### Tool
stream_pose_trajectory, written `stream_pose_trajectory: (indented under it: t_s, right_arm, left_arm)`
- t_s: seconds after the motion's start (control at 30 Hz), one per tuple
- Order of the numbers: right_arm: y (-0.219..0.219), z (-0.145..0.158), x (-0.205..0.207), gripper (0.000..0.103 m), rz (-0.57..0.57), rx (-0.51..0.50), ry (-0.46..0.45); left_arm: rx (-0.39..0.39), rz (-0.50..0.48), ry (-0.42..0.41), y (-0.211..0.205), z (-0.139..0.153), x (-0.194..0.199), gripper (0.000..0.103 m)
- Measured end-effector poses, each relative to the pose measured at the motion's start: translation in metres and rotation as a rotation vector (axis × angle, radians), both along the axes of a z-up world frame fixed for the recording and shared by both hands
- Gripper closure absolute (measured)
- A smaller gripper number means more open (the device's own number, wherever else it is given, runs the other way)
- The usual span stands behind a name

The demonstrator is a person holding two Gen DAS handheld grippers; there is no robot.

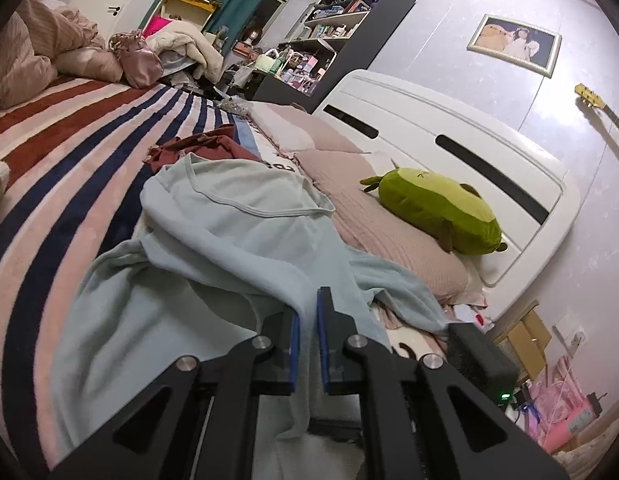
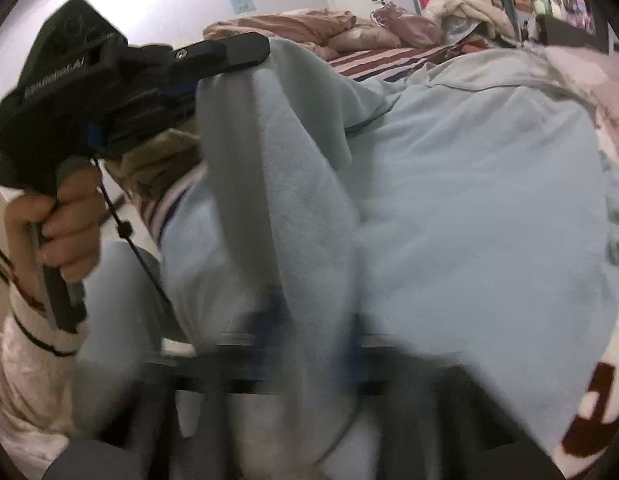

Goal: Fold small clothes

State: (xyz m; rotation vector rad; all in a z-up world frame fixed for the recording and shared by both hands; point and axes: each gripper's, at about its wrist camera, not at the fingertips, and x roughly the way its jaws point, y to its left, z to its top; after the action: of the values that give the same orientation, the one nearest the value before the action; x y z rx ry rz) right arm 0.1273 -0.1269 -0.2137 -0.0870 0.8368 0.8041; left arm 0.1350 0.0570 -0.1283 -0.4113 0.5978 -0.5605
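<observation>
A pale blue shirt [image 1: 237, 232] lies rumpled on the striped bed, collar away from me. My left gripper [image 1: 308, 312] is shut on a fold of it, cloth pinched between the blue pads. In the right wrist view the same shirt [image 2: 449, 200] fills the frame, and the left gripper [image 2: 245, 54] holds one edge lifted at the upper left. My right gripper [image 2: 317, 332] is blurred at the bottom, with shirt cloth running between its fingers. A dark red garment [image 1: 205, 146] lies beyond the shirt.
A striped blanket [image 1: 69, 152] covers the bed. A green plush toy [image 1: 437, 208] rests on pink pillows by the white headboard [image 1: 449, 144]. Rumpled bedding [image 1: 41, 52] and a shelf unit [image 1: 341, 32] stand at the far side.
</observation>
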Motion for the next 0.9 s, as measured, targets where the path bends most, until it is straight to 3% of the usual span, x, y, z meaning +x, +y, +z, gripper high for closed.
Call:
stream_pose_trajectory:
  t_s: [0.17, 0.23, 0.37, 0.43, 0.5, 0.53, 0.57, 0.63, 0.77, 0.87, 0.9]
  right_arm:
    - [-0.023, 0.026, 0.0, 0.102, -0.061, -0.066, -0.071]
    - [-0.032, 0.037, 0.006, 0.102, -0.069, -0.096, -0.085]
    - [-0.06, 0.059, 0.026, 0.102, -0.115, -0.224, -0.124]
    - [-0.068, 0.057, 0.035, 0.101, -0.116, -0.282, -0.09]
    - [-0.071, 0.045, 0.045, 0.1, -0.103, -0.329, -0.011]
    - [-0.074, 0.037, 0.048, 0.094, -0.105, -0.344, 0.015]
    - [-0.075, 0.03, 0.049, 0.073, -0.119, -0.356, 0.032]
    - [-0.087, 0.023, 0.045, 0.047, -0.162, -0.311, 0.046]
    - [-0.115, 0.021, 0.018, 0.044, -0.279, -0.119, 0.104]
    - [-0.112, 0.017, -0.002, 0.029, -0.299, -0.087, 0.096]
    - [-0.104, 0.014, -0.007, 0.028, -0.281, -0.076, 0.109]
  left_arm:
    - [0.017, -0.001, 0.018, 0.001, -0.003, -0.001, 0.094]
    - [0.036, -0.011, 0.038, 0.001, -0.007, -0.001, 0.078]
    - [0.068, 0.024, 0.039, 0.006, -0.009, -0.002, 0.06]
    - [0.111, 0.05, 0.035, 0.012, -0.01, 0.002, 0.042]
    - [0.21, 0.089, 0.023, 0.016, -0.01, 0.011, 0.03]
    - [0.272, 0.11, 0.025, 0.018, -0.012, 0.019, 0.027]
    - [0.326, 0.128, 0.03, 0.022, -0.015, 0.028, 0.027]
    - [0.413, 0.122, 0.052, 0.027, -0.024, 0.046, 0.027]
    - [0.525, 0.083, 0.122, 0.032, -0.043, 0.08, 0.027]
    - [0.571, 0.075, 0.143, 0.031, -0.055, 0.094, 0.031]
    - [0.583, 0.066, 0.15, 0.029, -0.058, 0.098, 0.037]
